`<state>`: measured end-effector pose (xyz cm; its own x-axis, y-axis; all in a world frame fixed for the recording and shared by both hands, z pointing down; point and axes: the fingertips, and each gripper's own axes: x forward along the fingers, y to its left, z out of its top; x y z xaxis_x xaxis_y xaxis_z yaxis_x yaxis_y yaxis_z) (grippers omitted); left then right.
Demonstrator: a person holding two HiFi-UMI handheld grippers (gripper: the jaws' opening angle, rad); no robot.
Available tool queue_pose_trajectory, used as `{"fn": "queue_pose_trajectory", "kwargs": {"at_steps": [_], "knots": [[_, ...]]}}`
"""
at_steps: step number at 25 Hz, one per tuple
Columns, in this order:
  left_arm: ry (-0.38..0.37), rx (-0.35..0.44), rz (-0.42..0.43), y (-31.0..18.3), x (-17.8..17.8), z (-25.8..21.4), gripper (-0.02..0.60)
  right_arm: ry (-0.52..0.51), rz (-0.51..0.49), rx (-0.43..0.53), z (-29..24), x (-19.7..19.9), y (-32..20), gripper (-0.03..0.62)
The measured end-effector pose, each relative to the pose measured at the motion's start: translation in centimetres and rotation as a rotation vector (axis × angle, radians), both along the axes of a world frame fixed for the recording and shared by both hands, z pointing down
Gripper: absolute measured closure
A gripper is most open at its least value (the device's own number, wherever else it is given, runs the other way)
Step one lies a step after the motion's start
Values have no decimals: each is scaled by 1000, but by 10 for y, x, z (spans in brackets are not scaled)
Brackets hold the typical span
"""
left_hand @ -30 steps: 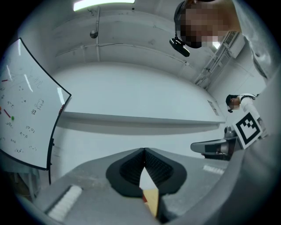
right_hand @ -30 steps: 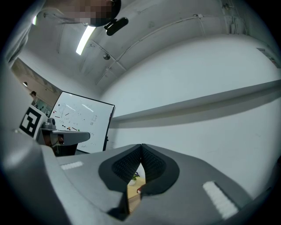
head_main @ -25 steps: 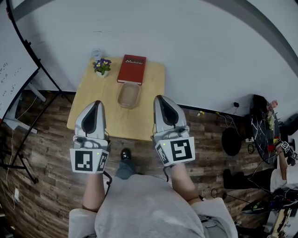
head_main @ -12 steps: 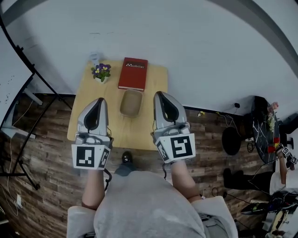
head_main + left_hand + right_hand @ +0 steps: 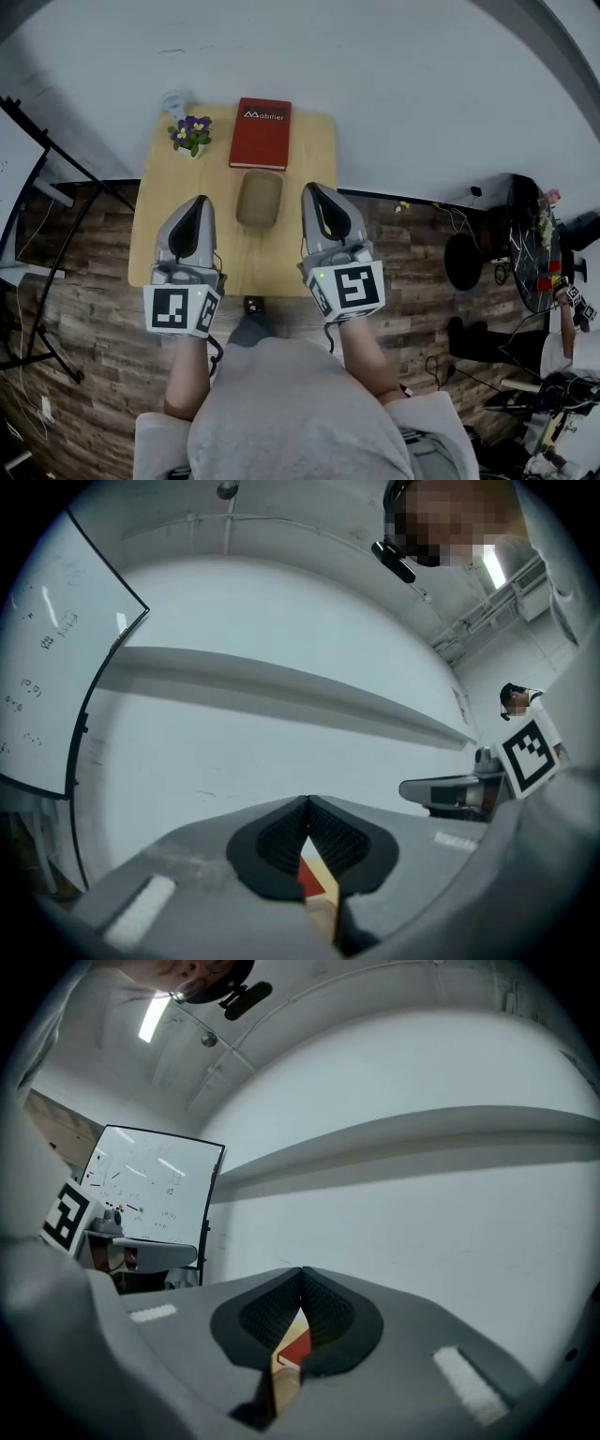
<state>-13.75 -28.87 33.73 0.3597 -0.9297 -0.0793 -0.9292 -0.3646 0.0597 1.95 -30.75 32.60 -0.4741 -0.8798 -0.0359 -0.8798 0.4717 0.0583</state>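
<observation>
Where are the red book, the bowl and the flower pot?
red book (image 5: 260, 136), head view, middle of its cover.
bowl (image 5: 259, 199), head view, bare inside of it.
flower pot (image 5: 192, 133), head view, on the purple blossoms.

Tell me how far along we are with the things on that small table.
Done: nothing visible; the red book, the tan dish and the flower pot sit untouched on the table. In hand: nothing; the left gripper and right gripper hover either side of the dish, jaws together and empty. Left: every grasp and move.
</observation>
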Motion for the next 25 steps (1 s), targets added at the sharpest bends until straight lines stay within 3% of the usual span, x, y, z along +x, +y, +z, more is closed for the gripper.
{"fn": "queue_pose_trajectory", "kwargs": {"at_steps": [14,25], "knots": [[-21,-183,59,-17,9,78,581,15,49,-208,83,8,-8,592],[29,-427,119,-31,9,162,581,29,66,-270,107,4,-18,592]]}}
